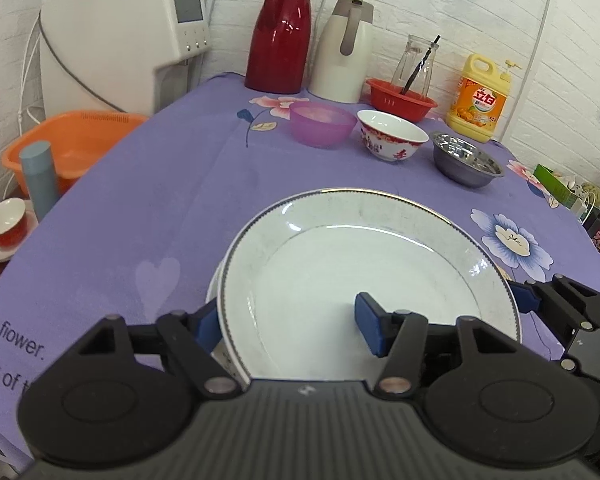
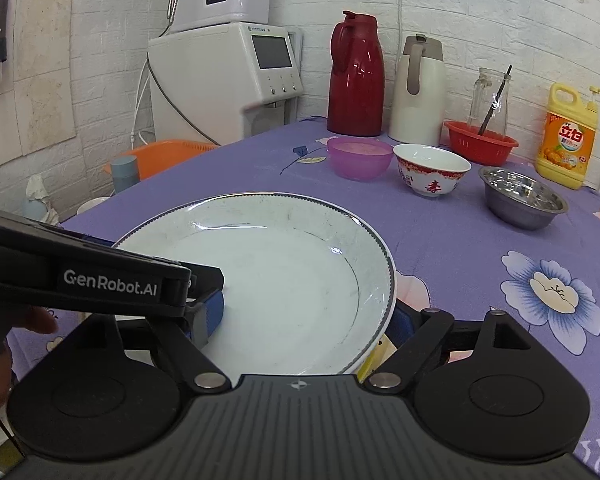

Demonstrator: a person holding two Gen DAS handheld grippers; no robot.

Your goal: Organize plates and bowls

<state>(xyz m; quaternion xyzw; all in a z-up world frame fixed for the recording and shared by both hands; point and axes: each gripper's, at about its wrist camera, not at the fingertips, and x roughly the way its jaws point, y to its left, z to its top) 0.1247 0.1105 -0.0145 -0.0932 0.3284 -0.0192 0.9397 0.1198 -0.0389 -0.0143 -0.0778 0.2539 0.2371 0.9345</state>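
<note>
A large white plate (image 1: 380, 248) (image 2: 280, 260) with a dotted rim lies on the purple cloth, close in front of both grippers. My left gripper (image 1: 289, 328) straddles its left rim: the left pad (image 1: 207, 328) sits outside and under the rim, and the right pad (image 1: 370, 330) stands well inside the dish, jaws wide apart. My right gripper (image 2: 305, 320) straddles the right rim the same way, its outer pad (image 2: 400, 328) (image 1: 520, 302) beneath the edge. Behind the plate stand a purple bowl (image 1: 322, 124), a red-and-white china bowl (image 1: 392, 136) and a steel bowl (image 1: 466, 162).
Along the back wall are a red thermos (image 1: 280, 32), a white jug (image 1: 344, 52), a red basket (image 1: 400, 98) with a glass bottle, and yellow detergent (image 1: 478, 96). A water dispenser (image 1: 120, 40) and an orange basin (image 1: 68, 148) stand beyond the table's left edge.
</note>
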